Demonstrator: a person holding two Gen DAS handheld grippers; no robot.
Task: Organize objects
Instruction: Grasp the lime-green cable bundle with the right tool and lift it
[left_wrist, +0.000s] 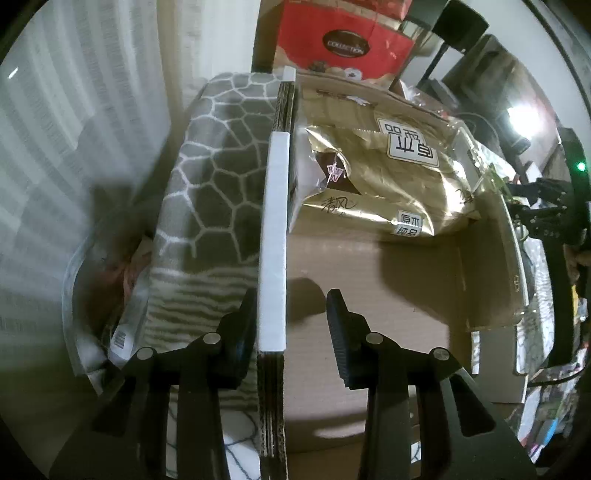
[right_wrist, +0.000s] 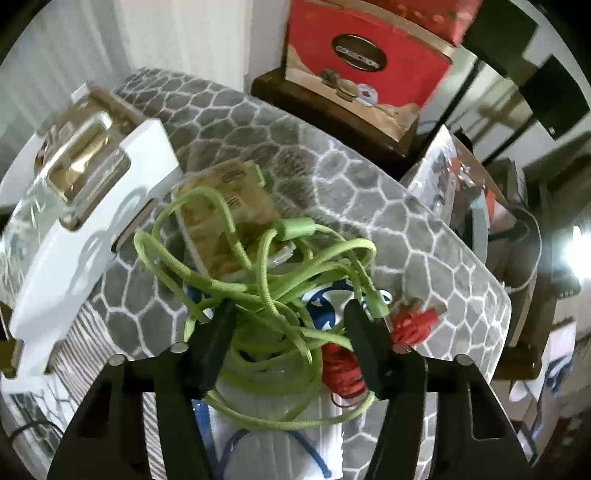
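Observation:
In the left wrist view my left gripper (left_wrist: 291, 299) straddles the side wall of an open cardboard box (left_wrist: 369, 295). The wall carries a white foam strip (left_wrist: 275, 236). One finger rests against the strip's outer side and the other stands apart inside the box, so the jaws are open. A gold tissue pack (left_wrist: 391, 177) lies at the box's far end. In the right wrist view my right gripper (right_wrist: 290, 306) points down over a loose tangle of green cable (right_wrist: 266, 280). Strands lie between its open fingers. A red cable (right_wrist: 343, 369) lies by the right finger.
A grey honeycomb-patterned blanket (right_wrist: 332, 166) lies under the cables and beside the box (left_wrist: 221, 166). A white windowed package (right_wrist: 92, 206) sits at left, a small clear bag (right_wrist: 229, 206) under the green cable. A red gift box (right_wrist: 365, 62) stands behind. Clutter fills the right side.

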